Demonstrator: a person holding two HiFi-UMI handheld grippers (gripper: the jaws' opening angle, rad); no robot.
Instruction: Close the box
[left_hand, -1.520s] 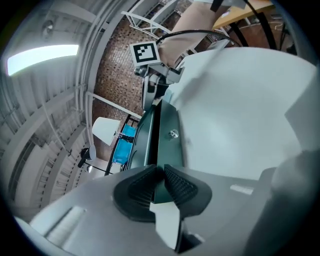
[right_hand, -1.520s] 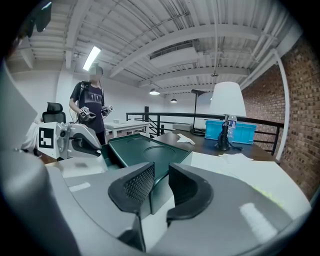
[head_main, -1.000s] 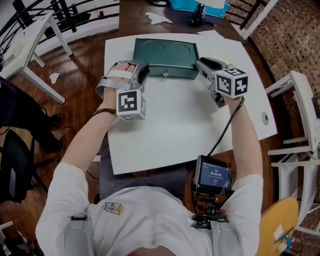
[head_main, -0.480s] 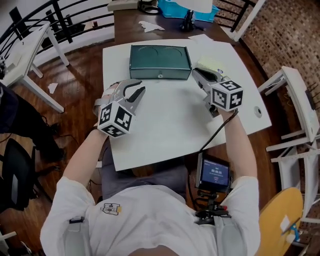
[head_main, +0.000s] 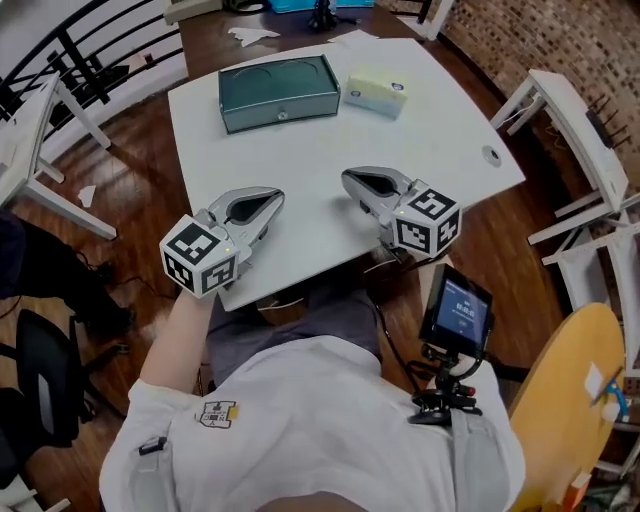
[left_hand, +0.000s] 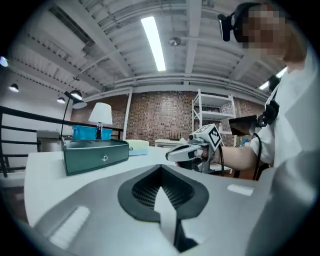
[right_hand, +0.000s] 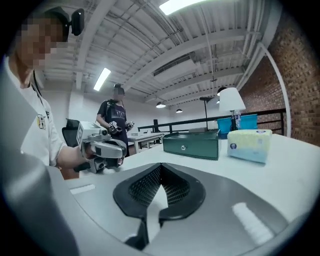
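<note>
- Box (head_main: 278, 90), upper left, lid down: I judge closing done.
- Left hand-held gripper (head_main: 272, 198), right hand-held gripper (head_main: 350, 178): pinched together, empty; no further move needed.

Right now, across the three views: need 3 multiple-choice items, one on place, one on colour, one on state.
1. In the head view, where does the tissue pack lie relative to the box?
A. On its lid
B. Beside its right end, on the table
C. At the table's near edge

2. What colour is the box?
A. Red
B. White
C. Dark green

3. How is the box's lid?
A. Down, box closed
B. Standing wide open
C. Off, lying beside the box

Answers:
1 B: the pack sits on the table beside the box's right end.
2 C: all three views show dark green walls and top.
3 A: the lid lies flat on the walls, with no gap showing.
</note>
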